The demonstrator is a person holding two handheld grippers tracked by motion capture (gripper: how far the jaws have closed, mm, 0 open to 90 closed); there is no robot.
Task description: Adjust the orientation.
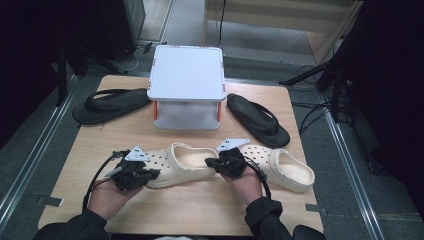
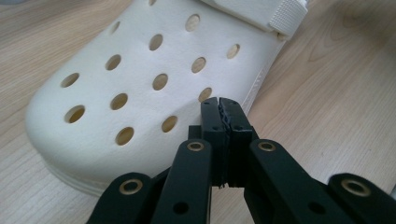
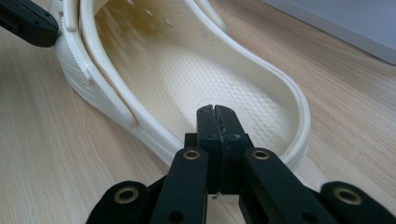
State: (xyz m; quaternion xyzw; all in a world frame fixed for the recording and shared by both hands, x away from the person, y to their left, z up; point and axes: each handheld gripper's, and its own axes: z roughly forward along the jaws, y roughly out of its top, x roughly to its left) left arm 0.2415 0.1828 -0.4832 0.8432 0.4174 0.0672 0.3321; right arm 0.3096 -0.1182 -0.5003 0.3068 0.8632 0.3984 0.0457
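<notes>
Two dark-sleeved forearms enter at the near table (image 1: pixel 200 210) edge. Left gripper (image 1: pixel 150 173): jaws pressed together, empty, tips at the perforated toe of the left cream clog (image 1: pixel 185 165); whether they touch it cannot be told. Right gripper (image 1: pixel 209 162): jaws likewise closed on nothing, tips over the heel rim of that same clog, above its dimpled footbed. Right cream clog (image 1: pixel 285 167): just beside the right hand. White step stool (image 1: pixel 186 85): mid-table, well beyond. Black flip-flops: one left (image 1: pixel 110 105), one right (image 1: pixel 257 120) of the stool.
</notes>
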